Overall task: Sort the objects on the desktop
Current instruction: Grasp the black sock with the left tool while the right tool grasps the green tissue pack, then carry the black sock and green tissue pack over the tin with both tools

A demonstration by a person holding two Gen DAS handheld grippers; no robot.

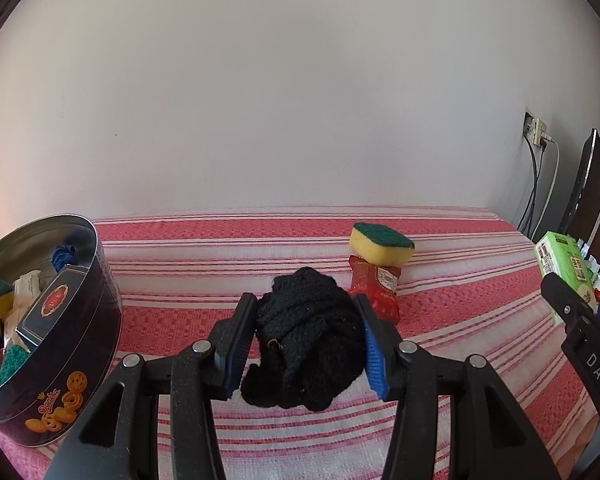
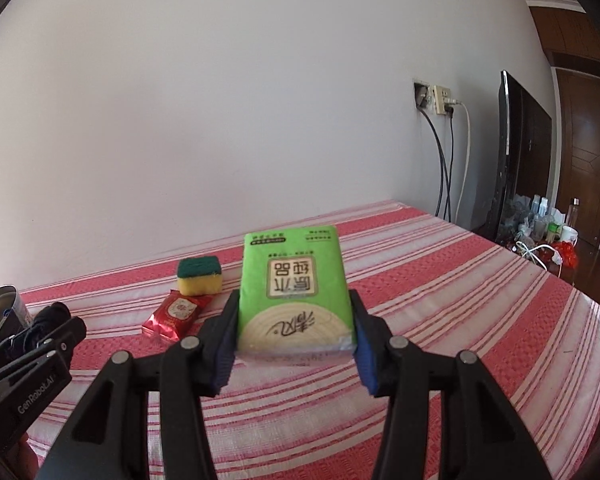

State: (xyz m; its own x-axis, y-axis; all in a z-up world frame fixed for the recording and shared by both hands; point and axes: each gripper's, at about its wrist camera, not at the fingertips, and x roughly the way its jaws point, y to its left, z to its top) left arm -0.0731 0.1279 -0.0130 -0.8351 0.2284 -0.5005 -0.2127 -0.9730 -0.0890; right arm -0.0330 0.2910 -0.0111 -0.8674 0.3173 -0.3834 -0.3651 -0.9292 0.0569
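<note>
My left gripper (image 1: 306, 344) is shut on a black knitted cloth (image 1: 308, 336) that rests on the red striped tablecloth (image 1: 460, 320). My right gripper (image 2: 294, 344) is shut on a green tissue pack (image 2: 294, 288) and holds it above the table; the pack also shows in the left wrist view (image 1: 564, 268). A yellow and green sponge (image 1: 380, 244) sits on a red snack packet (image 1: 376, 288) behind the cloth; both show in the right wrist view, sponge (image 2: 199, 276) and packet (image 2: 176, 312).
A round dark cookie tin (image 1: 60, 360) stands at the left, holding sponges, a small box and packets. A wall with a socket and cables (image 2: 440, 100) is behind the table. A dark TV (image 2: 520, 152) and bottles (image 2: 540, 224) stand at the right.
</note>
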